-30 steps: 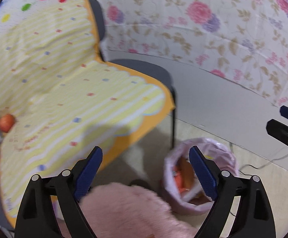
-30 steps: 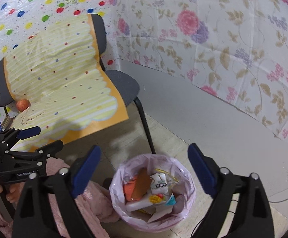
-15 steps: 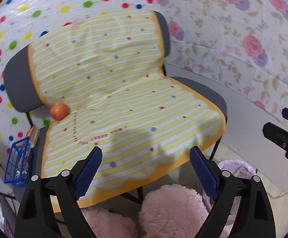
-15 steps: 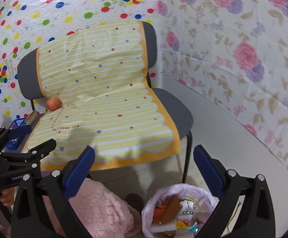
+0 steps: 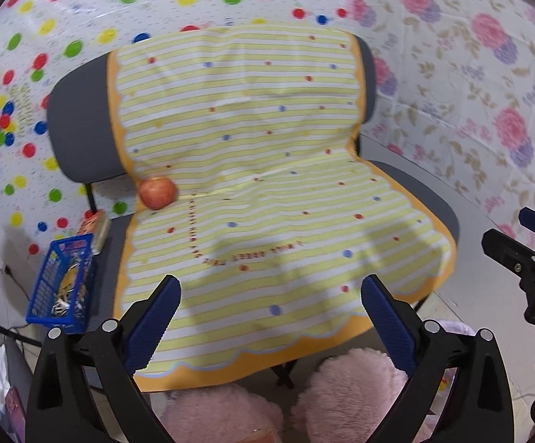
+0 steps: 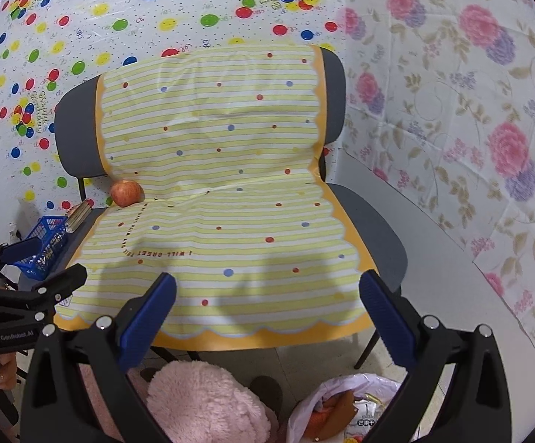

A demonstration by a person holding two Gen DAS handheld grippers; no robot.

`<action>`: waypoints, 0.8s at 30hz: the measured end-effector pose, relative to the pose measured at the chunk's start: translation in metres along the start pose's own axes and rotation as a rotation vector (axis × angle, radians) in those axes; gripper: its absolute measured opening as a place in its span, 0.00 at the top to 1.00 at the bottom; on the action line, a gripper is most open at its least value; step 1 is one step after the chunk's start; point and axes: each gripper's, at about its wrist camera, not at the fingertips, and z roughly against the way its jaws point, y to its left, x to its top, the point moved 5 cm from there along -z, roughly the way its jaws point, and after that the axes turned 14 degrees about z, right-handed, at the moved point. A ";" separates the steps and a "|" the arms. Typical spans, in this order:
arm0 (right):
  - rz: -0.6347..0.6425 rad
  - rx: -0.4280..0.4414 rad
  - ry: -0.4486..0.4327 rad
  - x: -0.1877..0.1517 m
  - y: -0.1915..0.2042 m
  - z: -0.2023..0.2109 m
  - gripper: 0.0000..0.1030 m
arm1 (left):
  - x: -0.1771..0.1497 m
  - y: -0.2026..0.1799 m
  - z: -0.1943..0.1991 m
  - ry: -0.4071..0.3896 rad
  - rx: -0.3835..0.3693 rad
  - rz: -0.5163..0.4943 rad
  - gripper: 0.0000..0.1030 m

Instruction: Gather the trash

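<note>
Both pairs of fingers stand spread and empty: my left gripper [image 5: 270, 317] has nothing between its blue pads, its jaws opening toward their widest, and my right gripper [image 6: 267, 313] likewise shows only bare air between its pads. Each points down over the front of the chair [image 6: 374, 229], which wears a yellow striped cover [image 6: 223, 192].

Trash bin: the bin [image 6: 345, 402], lined with a pale bag, stands on the floor at the chair's front right corner, below my right fingers. It already holds wrappers and scraps.

Candidate item: the apple [image 5: 157, 192] lies at the back left of the seat, in the crease under the backrest, well apart from both pairs of fingers and nearer my left side. No other loose scrap shows on the seat. Whether it counts as trash I judge only from the task.

Handling, as I judge it: the apple is firm, round and smooth, moderately heavy, liable to roll on the slick cover or slip from flat pads. I would take it across its widest part, pads on opposite sides, closing gently to avoid bruising.

Periphery: a blue basket [image 5: 62, 284] sits left of the chair; pink fluffy slippers [image 5: 348, 387] show below my fingers.
</note>
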 end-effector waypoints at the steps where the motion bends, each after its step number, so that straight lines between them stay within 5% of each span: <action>1: 0.004 0.005 0.000 0.004 0.004 -0.002 0.06 | 0.001 0.003 0.000 -0.002 0.009 0.007 0.06; 14: 0.081 0.067 -0.006 0.039 0.048 -0.026 0.06 | 0.019 0.054 -0.007 0.000 0.098 0.077 0.06; 24: 0.073 0.100 0.008 0.036 0.056 -0.035 0.06 | 0.019 0.058 -0.009 0.009 0.103 0.092 0.06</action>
